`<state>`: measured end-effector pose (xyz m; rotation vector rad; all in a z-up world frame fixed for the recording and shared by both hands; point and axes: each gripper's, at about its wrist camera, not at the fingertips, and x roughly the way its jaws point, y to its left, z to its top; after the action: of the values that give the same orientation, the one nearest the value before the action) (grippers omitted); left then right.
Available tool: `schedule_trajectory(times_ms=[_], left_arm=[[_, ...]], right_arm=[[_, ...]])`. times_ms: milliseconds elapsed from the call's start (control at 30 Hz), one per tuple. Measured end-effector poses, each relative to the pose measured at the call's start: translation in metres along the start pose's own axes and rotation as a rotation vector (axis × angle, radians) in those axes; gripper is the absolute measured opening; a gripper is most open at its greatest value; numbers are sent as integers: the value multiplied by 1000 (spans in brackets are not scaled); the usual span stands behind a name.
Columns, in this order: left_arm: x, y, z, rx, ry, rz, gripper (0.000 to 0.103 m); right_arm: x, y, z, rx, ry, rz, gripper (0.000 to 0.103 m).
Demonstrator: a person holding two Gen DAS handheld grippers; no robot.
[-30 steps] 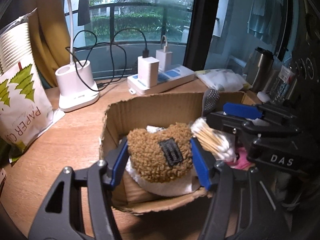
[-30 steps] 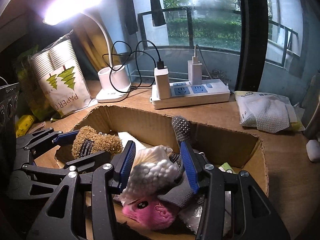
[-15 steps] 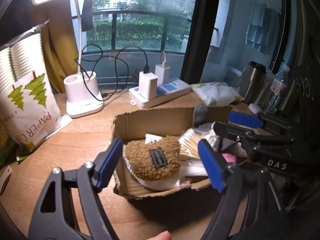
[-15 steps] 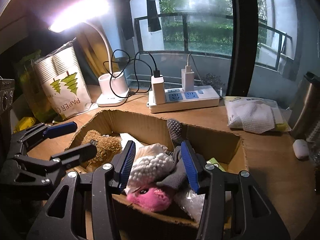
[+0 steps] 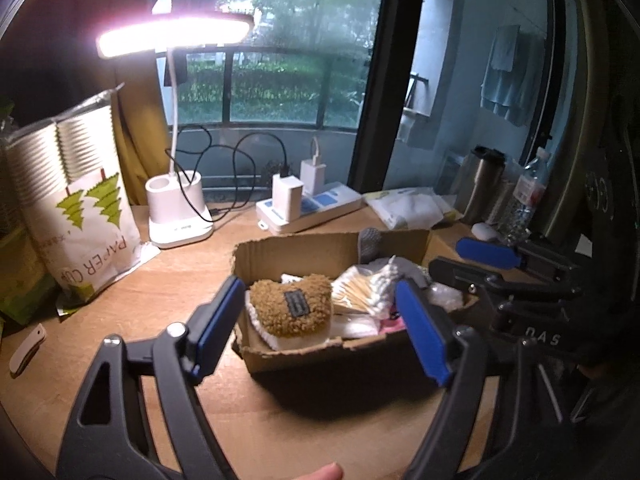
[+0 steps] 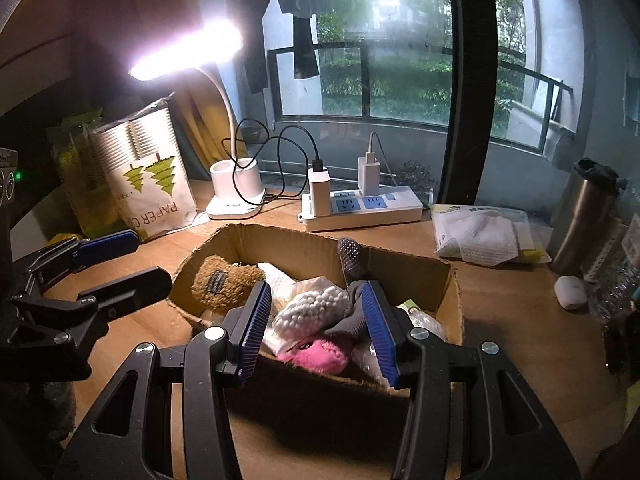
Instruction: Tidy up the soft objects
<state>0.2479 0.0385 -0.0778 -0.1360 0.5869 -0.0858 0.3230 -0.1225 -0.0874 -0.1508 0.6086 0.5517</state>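
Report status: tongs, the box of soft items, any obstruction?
Left tongs open, empty, short of cardboard box. Right tongs open over cotton swab bag. Brown fuzzy pouch in box. Nothing blocking.

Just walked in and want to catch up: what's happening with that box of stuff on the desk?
A person is sorting soft items into a cardboard box with two handheld grippers. The left gripper is open and holds nothing; the brown plush pouch lies in the box beyond it. The right gripper is also open, above the bag of cotton swabs, a grey sock and a pink plush toy, gripping none.
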Motion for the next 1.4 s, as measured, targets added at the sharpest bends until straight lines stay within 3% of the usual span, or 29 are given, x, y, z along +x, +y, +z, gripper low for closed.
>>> schedule_trajectory(times_ms=[1067,1400], left_arm=[[-102,-40,-21,63,-107,-58,80],[-139,-53,-17,81,-178,-64,80]], right_arm=[[-113,26,-37,-1,-99,-74,52],[-160,34,-38,3,-179,-105,59]])
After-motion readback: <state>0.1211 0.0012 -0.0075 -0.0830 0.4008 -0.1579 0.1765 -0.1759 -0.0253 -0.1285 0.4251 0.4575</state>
